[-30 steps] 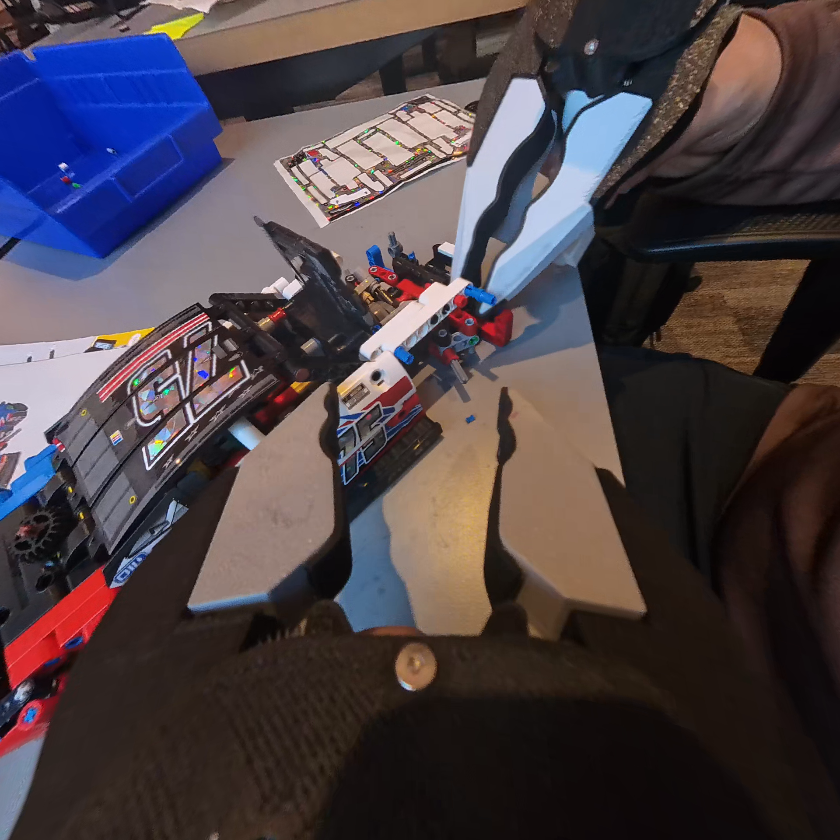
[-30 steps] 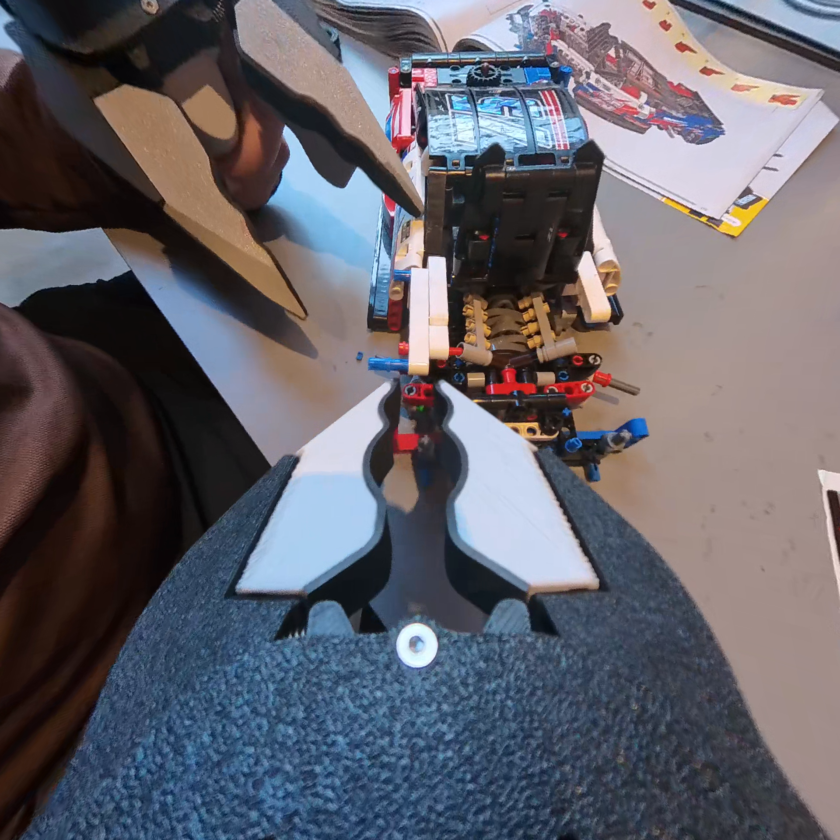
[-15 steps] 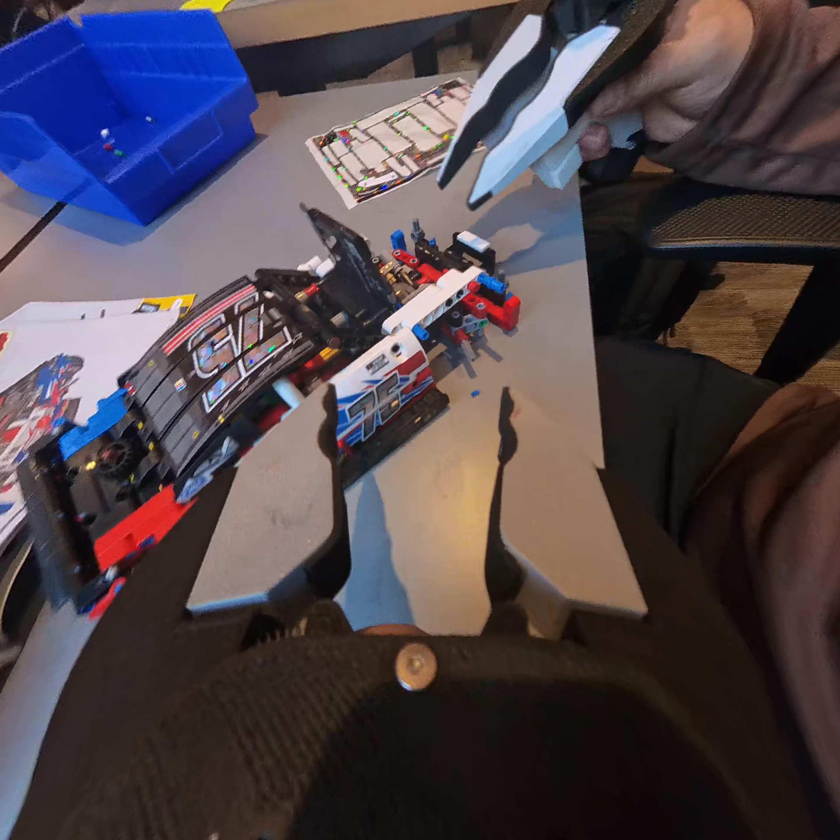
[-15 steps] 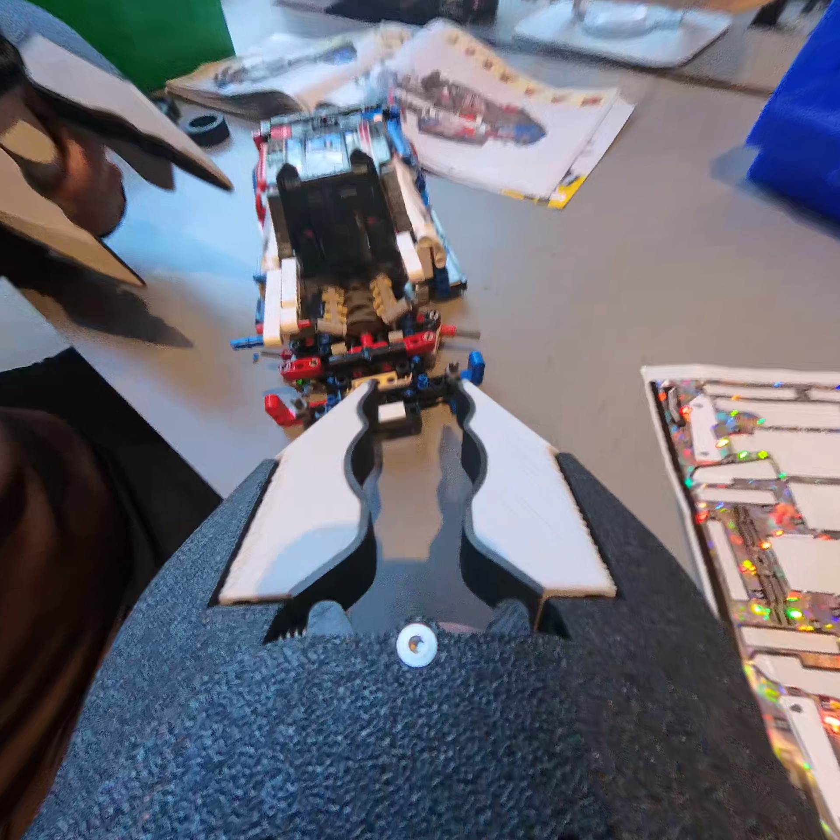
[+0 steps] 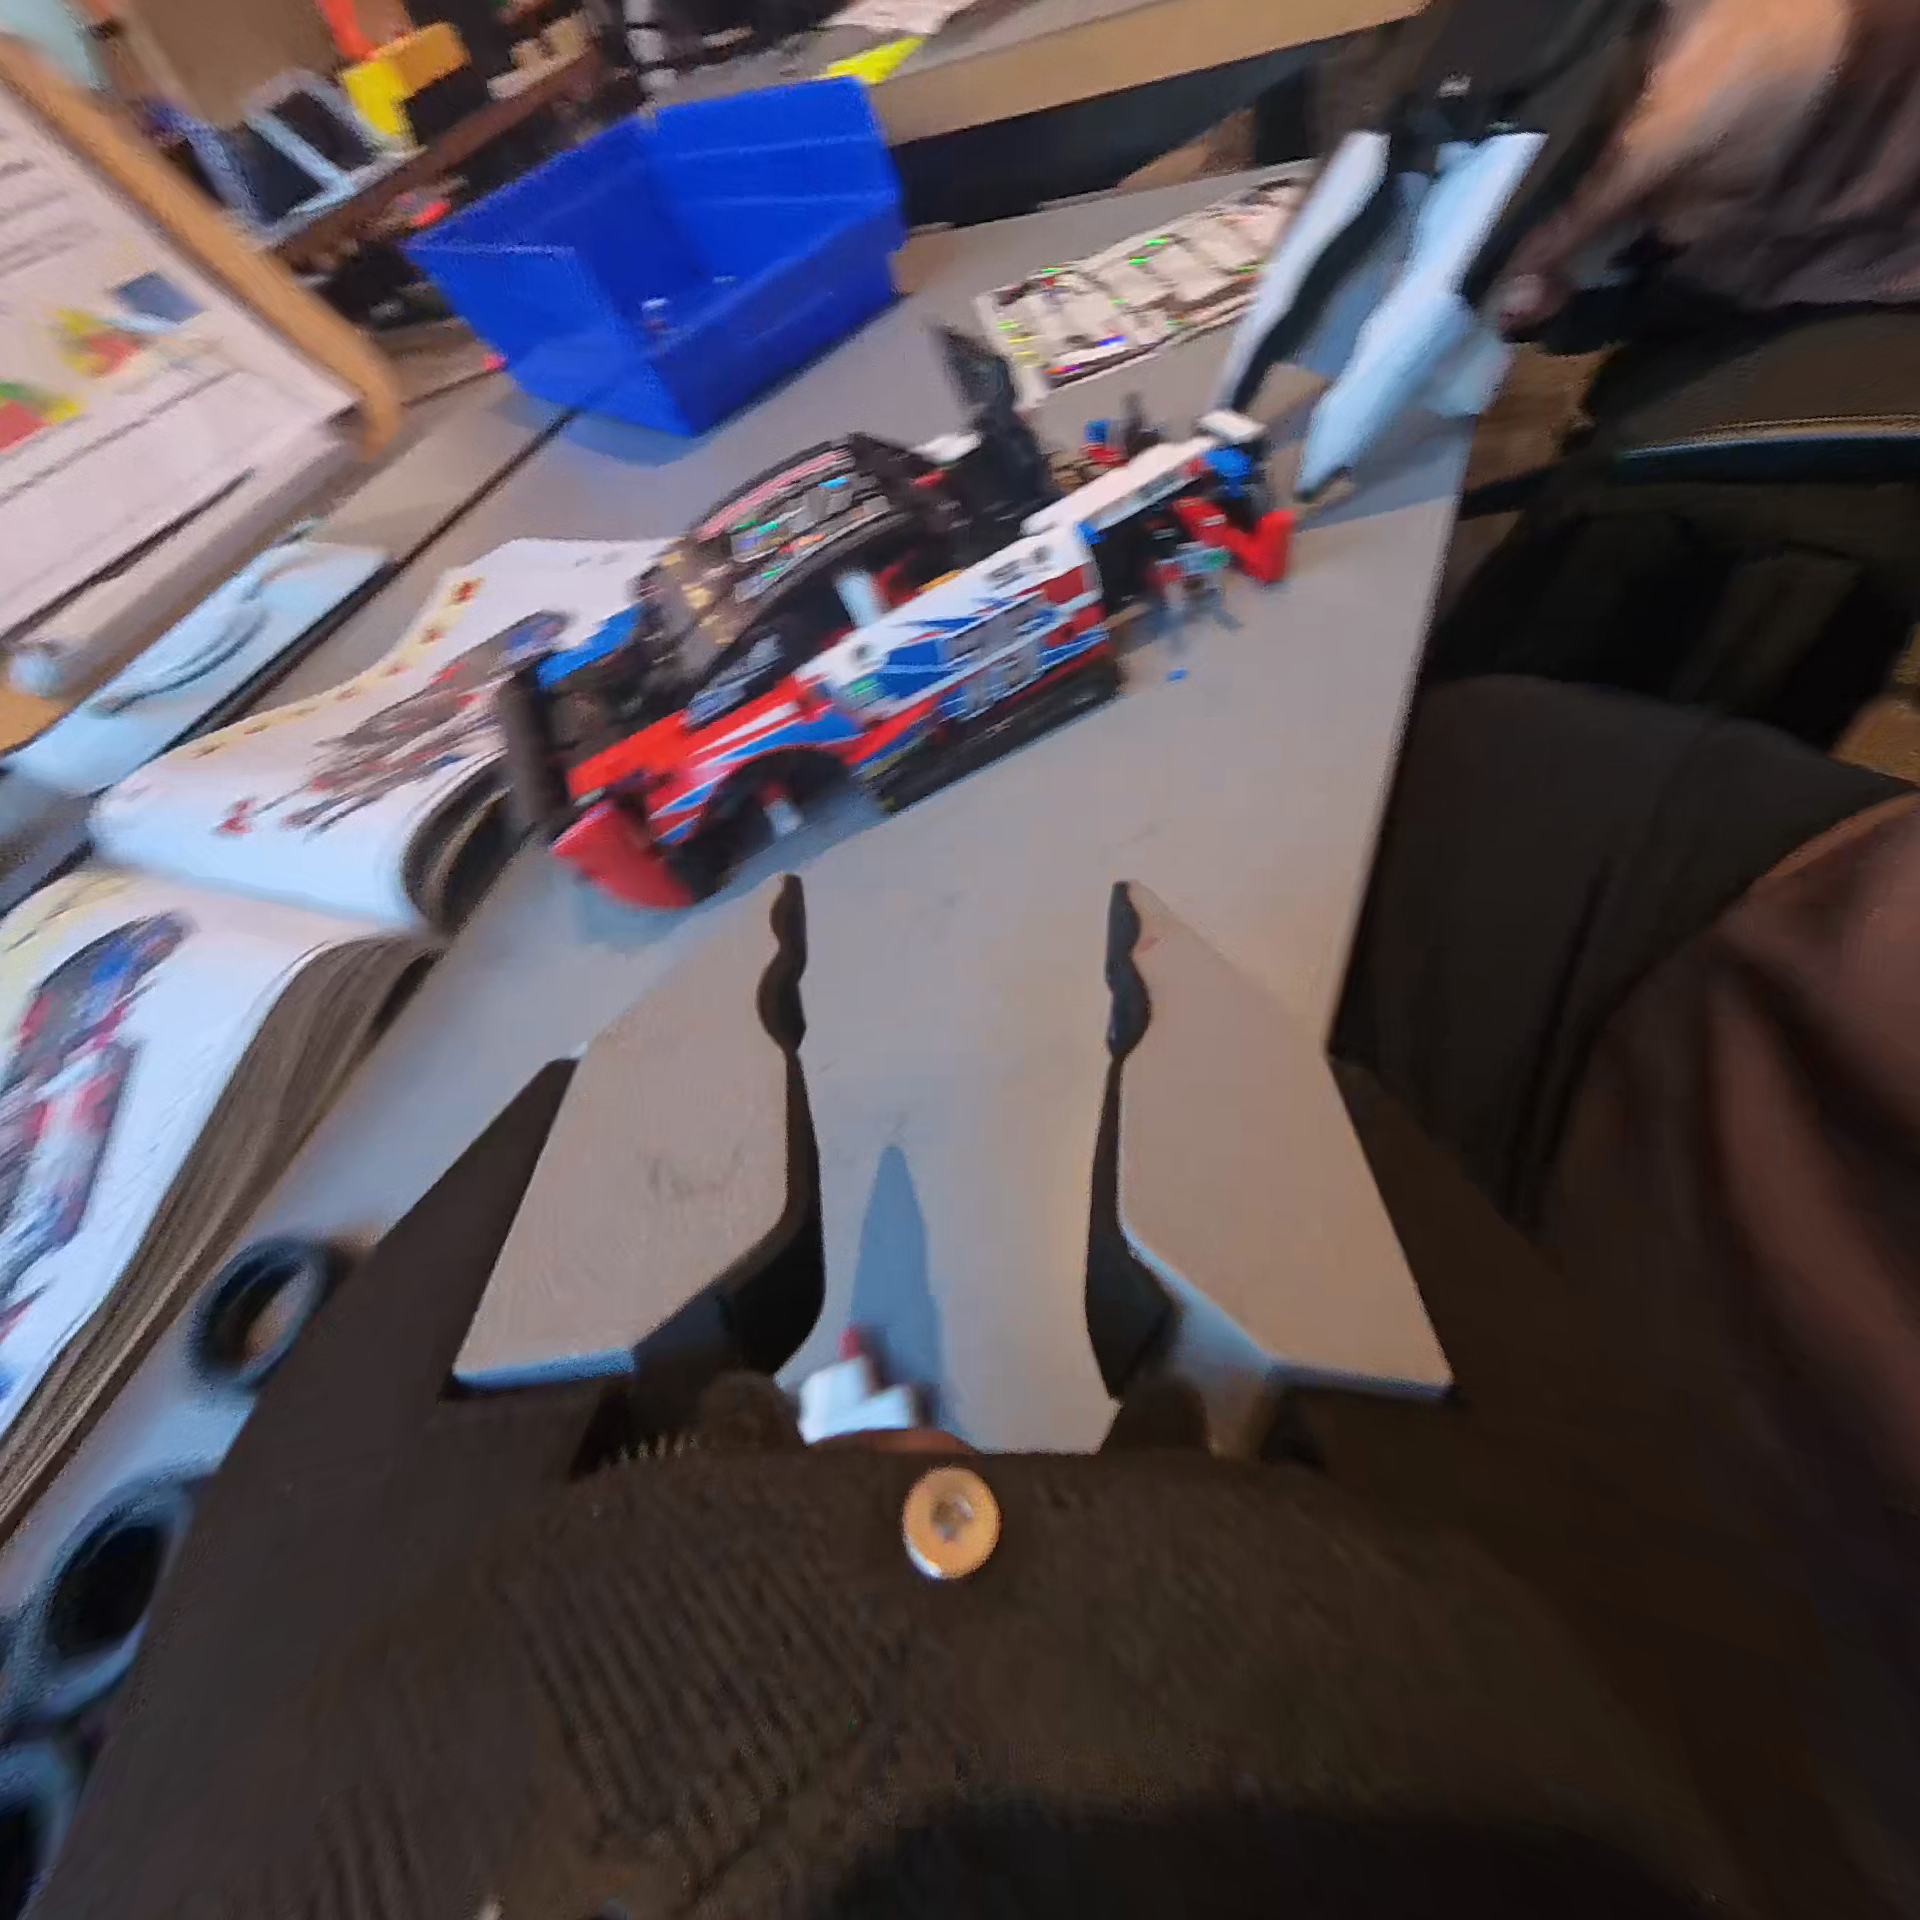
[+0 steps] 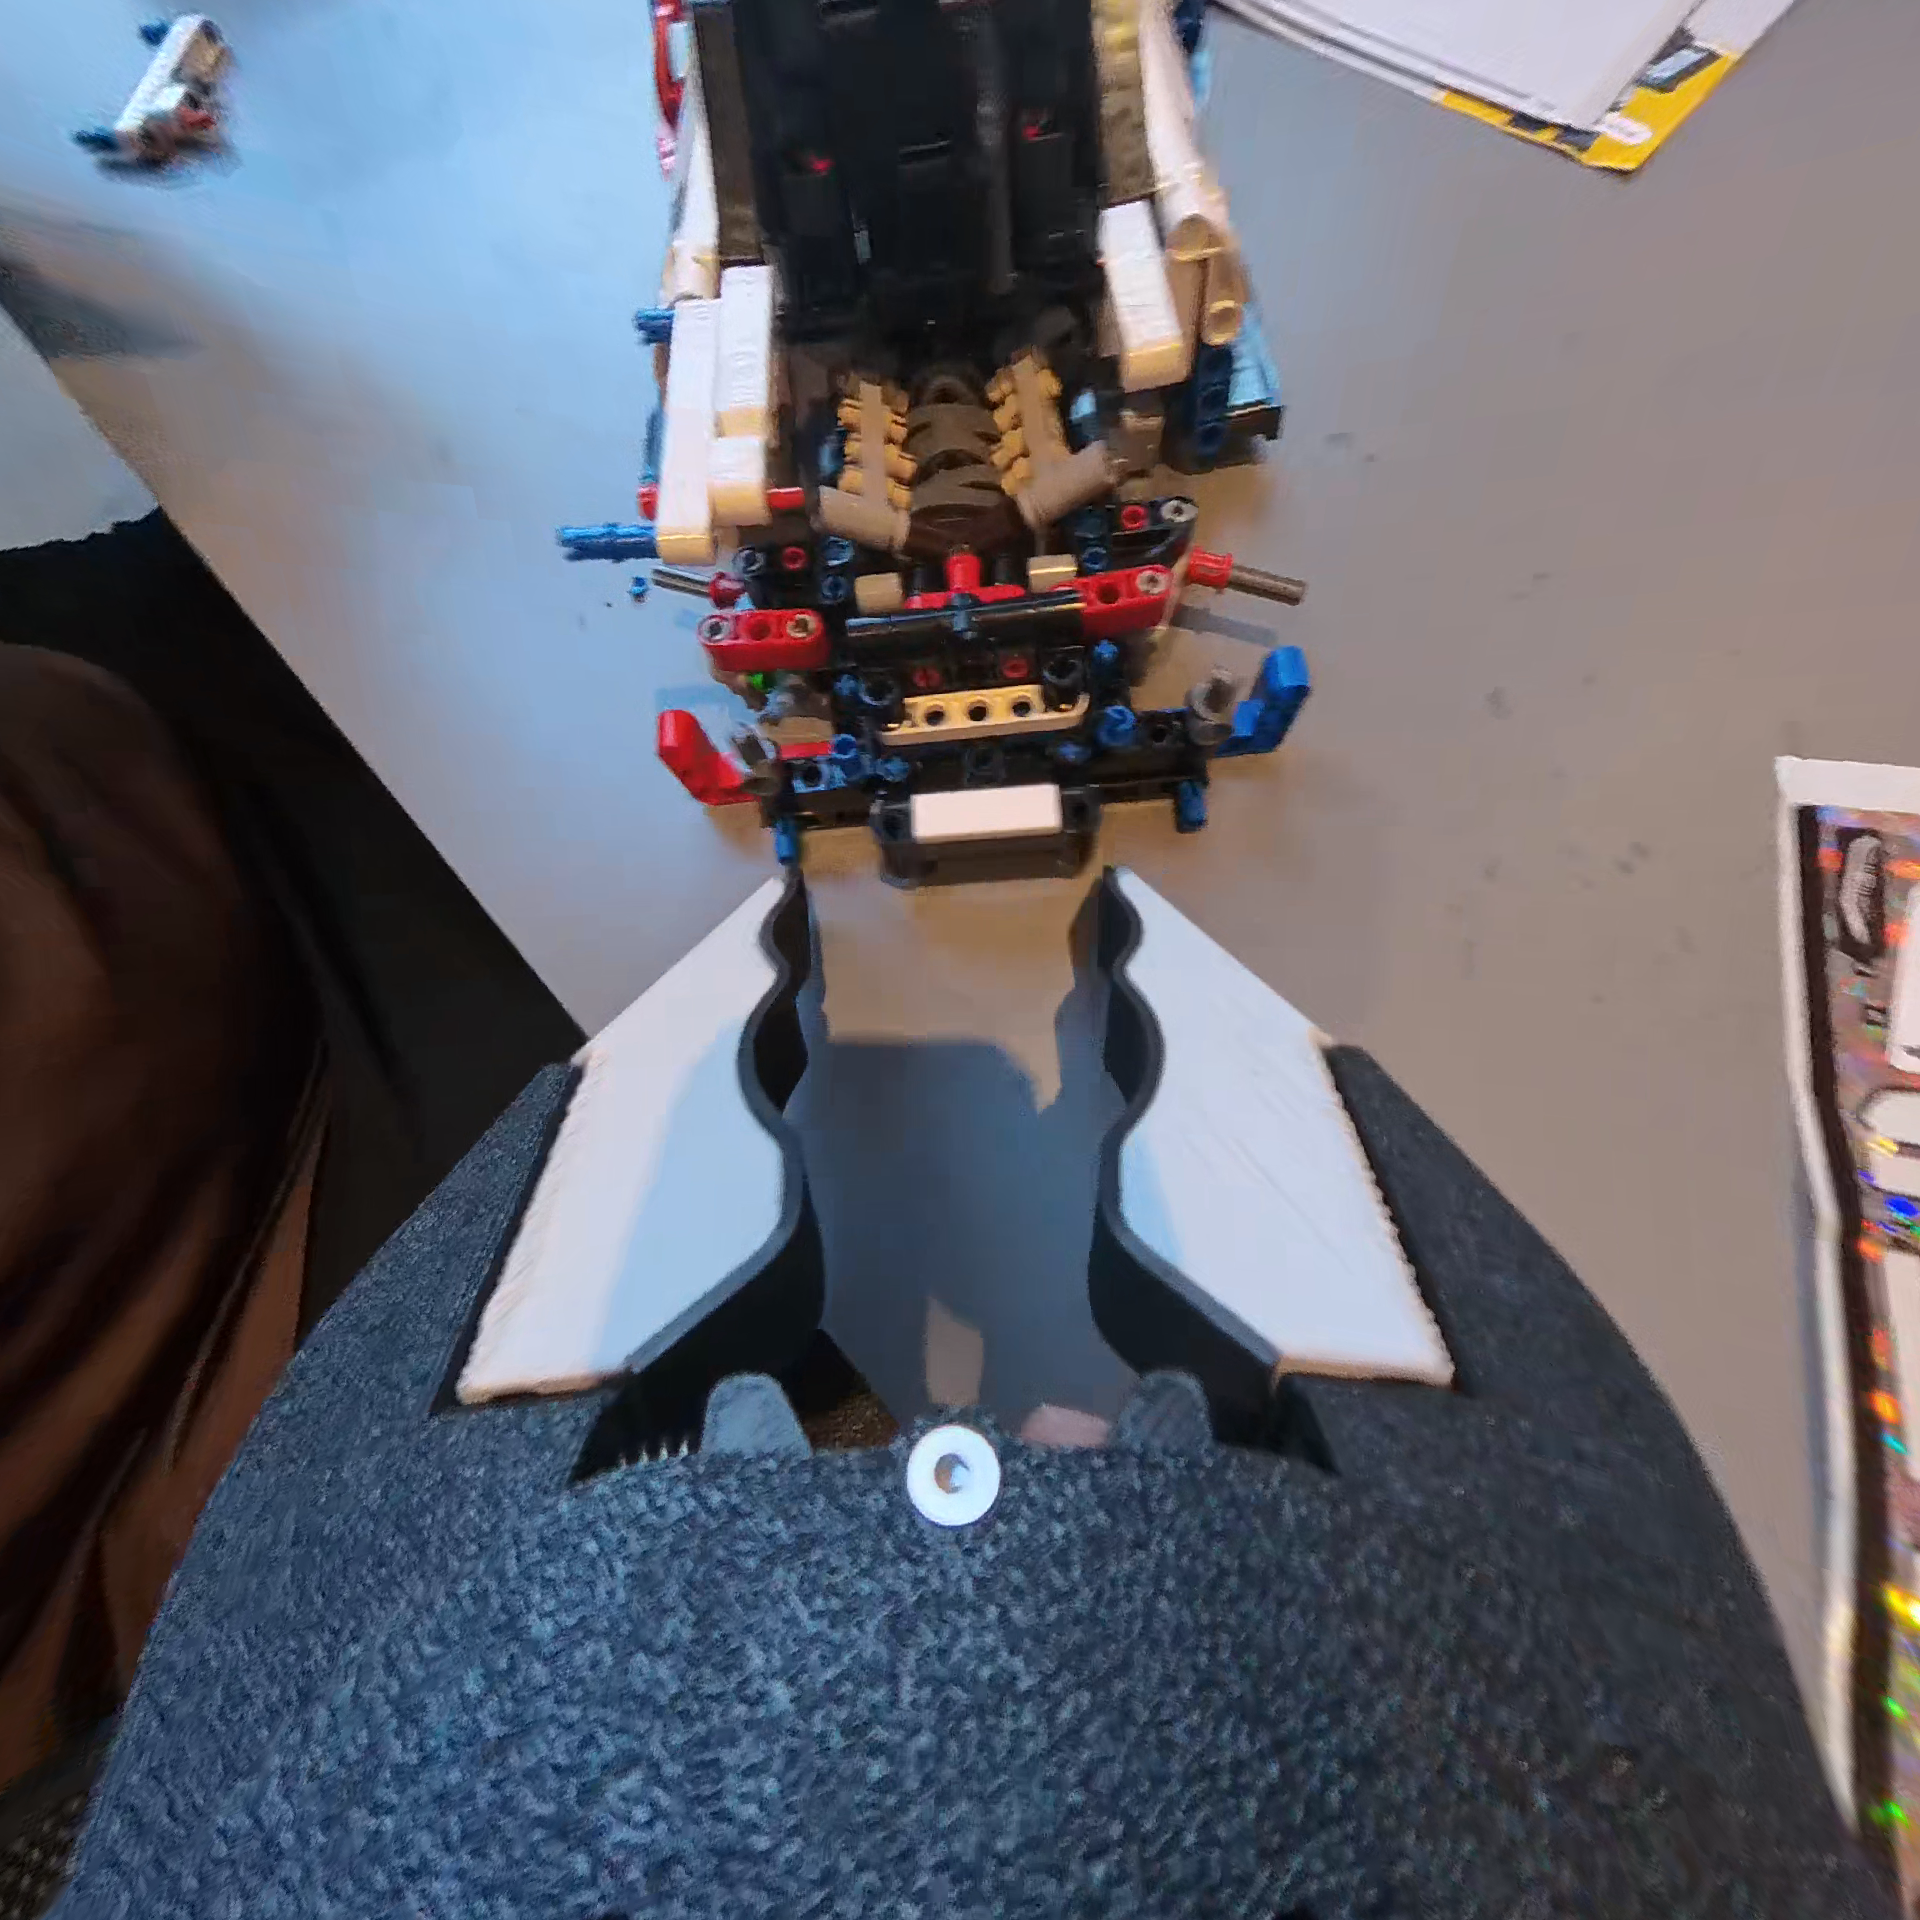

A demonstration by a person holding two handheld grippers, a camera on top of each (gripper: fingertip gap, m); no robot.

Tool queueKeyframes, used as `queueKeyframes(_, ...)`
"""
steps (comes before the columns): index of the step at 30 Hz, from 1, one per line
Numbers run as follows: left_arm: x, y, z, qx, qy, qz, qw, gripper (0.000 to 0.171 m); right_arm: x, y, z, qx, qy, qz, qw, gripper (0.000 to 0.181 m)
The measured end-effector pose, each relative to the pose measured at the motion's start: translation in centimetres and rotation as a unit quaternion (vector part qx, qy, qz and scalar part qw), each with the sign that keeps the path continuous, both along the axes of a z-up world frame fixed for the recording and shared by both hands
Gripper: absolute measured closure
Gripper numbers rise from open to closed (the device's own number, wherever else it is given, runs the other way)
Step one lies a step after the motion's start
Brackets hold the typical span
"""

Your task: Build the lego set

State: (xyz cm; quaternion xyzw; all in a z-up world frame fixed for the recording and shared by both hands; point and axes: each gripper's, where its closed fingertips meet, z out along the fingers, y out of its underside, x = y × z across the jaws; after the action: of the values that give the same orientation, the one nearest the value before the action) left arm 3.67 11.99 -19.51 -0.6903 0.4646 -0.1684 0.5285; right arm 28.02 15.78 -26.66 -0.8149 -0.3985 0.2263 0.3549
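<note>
Right tool [image 6: 951, 883]: fingers spread wide, nothing between them, hovering just short of the open end of the car [image 6: 966, 520]. I read it as released. Left tool [image 5: 951, 899]: also spread and empty at the tips, held back over bare desk [image 5: 1247, 810], well apart from the car.

The car sits on the grey desk near the edge in front of me. In the right wrist view its long axis runs straight away from the right tool, so the unfinished end with the exposed engine and the red, blue and black beams faces my fingers head on. A white block [image 6: 985, 812] in a black frame is the nearest part, just beyond the tips. In the left wrist view the same car lies slantwise, its red bodywork toward the left tool and the open end away by the right tool. Judgement: the right tool is the nearer one for any work on that end.

Loose bits: a small white piece [image 6: 166, 88] lies on the desk well apart from the car, at the left of the right wrist view. A white-and-red scrap [image 5: 857, 1387] shows at the base of the left tool's fingers; I cannot tell whether it rests on the desk or on the tool.

Hard to read: the left wrist view is blurred. The car's far end is cut off in the right wrist view. The booklet [image 5: 312, 769] and sticker sheet [image 6: 1870, 1039] are partly out of frame.
</note>
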Motion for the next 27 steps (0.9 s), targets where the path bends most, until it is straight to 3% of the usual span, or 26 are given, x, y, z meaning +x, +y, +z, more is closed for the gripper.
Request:
queueKeyframes(5,-7.5,1.6,0.5,-0.011,-0.037,0.107,0.994,0.115,-0.7,-0.5,-0.5,0.015,-0.04,0.02,0.999,0.127)
queueKeyframes(9,-10.8,1.6,-0.9,-0.019,-0.06,0.153,0.986,0.118,-1.1,-1.0,-0.6,0.015,-0.044,0.034,0.998,0.128)
queueKeyframes(13,-11.2,1.6,0.0,-0.002,-0.085,0.152,0.985,0.124,-0.7,-1.0,0.4,0.037,-0.052,0.039,0.997,0.14)
queueKeyframes(18,-10.6,2.1,-0.7,-0.042,-0.087,0.12,0.988,0.122,-0.7,-0.6,1.7,0.069,-0.006,0.027,0.997,0.145)
queueKeyframes(22,-10.6,2.3,-0.5,-0.034,-0.093,0.121,0.988,0.122,0.4,1.3,2.0,0.111,-0.014,-0.01,0.994,0.127)
queueKeyframes(27,-10.3,2.0,-0.6,-0.034,-0.086,0.11,0.99,0.122,-1.6,-0.2,3.0,0.074,0.087,0.057,0.992,0.137)
